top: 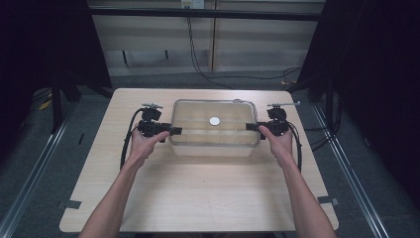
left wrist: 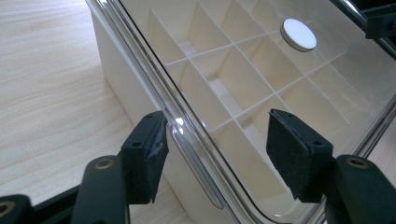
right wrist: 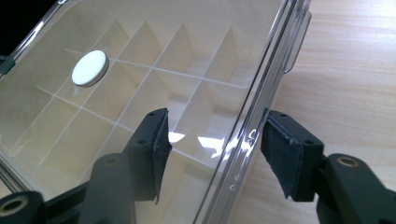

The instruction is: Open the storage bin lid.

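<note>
The person's two bare forearms [top: 116, 198] come in closest, reaching forward over the pale wood bench [top: 198, 193], each hand wrapped round a black claw with a cable looping back from it.

The left claw [top: 171, 131] points in at the left end of a clear plastic organiser box [top: 214, 129]; the right claw [top: 251, 127] points in at the opposite end, so the box sits squarely between the two. In the left gripper view, the left claw [left wrist: 217, 156] is released, its jaws spread wide. The box's rim runs up between them: one pad hangs outside the wall over the bench, the other above the transparent lid [left wrist: 261, 79]. I cannot tell whether either pad touches the plastic.

The right claw [right wrist: 215, 151] is much the same in the right gripper view: released, jaws apart, straddling the lid's edge with one pad over the lid and the other out beside the box wall, near a clear latch tab [right wrist: 297, 42] farther ahead.

Through the lid, cream dividers [left wrist: 233, 56] split the inside into a grid of compartments. A small white round disc [top: 214, 121] sits in the middle of the lid, ahead of both claws.

No brand, label or lettering is readable on the box, the lid or the claws.
</note>
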Demonstrator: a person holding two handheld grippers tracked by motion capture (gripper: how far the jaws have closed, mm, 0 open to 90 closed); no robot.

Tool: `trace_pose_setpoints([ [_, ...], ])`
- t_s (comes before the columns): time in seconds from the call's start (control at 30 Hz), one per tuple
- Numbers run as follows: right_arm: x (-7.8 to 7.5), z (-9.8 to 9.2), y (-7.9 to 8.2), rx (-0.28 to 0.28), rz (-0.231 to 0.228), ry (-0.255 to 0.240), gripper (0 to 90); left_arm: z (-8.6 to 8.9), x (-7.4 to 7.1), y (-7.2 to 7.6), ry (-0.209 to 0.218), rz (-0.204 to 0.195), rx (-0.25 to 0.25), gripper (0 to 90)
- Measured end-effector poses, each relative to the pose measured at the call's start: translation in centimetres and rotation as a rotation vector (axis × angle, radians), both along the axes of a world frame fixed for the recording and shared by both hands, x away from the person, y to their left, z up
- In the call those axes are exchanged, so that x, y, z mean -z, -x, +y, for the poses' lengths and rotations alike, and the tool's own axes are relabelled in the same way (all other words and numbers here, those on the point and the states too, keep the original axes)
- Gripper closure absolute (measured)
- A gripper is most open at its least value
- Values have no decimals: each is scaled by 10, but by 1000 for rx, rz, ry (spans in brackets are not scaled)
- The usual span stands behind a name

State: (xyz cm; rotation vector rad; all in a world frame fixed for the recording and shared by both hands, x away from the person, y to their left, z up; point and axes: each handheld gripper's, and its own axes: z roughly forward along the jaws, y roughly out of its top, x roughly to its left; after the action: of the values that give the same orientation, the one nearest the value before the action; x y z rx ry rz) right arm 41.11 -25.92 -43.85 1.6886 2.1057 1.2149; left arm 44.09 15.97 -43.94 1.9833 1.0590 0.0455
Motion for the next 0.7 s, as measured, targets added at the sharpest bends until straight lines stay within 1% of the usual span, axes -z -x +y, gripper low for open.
trace_pose_setpoints([
  [0.07, -2, -1, 1, 1, -15, -4, 453, 0, -2, 1, -1, -9, 8, 419],
  [0.23, -6, -3, 4, -5, -32, -14, 496, 0, -4, 3, 6, -28, 10, 431],
  [0.27, -7, -4, 4, -1, -35, -17, 510, 1, -5, 3, -1, -35, 14, 437],
  [0.33, -9, -5, 6, -1, -44, -22, 522, 1, -6, 4, 17, -35, 9, 457],
  [0.37, -11, -5, 7, -1, -52, -28, 537, 2, -7, 5, 12, -41, 12, 470],
  [0.43, -11, -6, 7, 0, -52, -31, 543, 2, -7, 5, 8, -44, 12, 473],
  [0.53, -10, -8, 10, -3, -52, -45, 568, 2, -9, 7, 18, -46, 8, 490],
  [0.57, -9, -9, 12, -12, -50, -51, 594, 3, -10, 8, -5, -55, 15, 514],
  [0.6, -9, -9, 12, -12, -50, -51, 594, 3, -10, 8, -5, -55, 15, 510],
  [0.67, -11, -11, 14, -10, -65, -81, 627, 6, -9, 10, 15, -53, 16, 519],
  [0.7, -12, -11, 15, -9, -68, -83, 633, 7, -9, 10, 25, -53, 15, 533],
])
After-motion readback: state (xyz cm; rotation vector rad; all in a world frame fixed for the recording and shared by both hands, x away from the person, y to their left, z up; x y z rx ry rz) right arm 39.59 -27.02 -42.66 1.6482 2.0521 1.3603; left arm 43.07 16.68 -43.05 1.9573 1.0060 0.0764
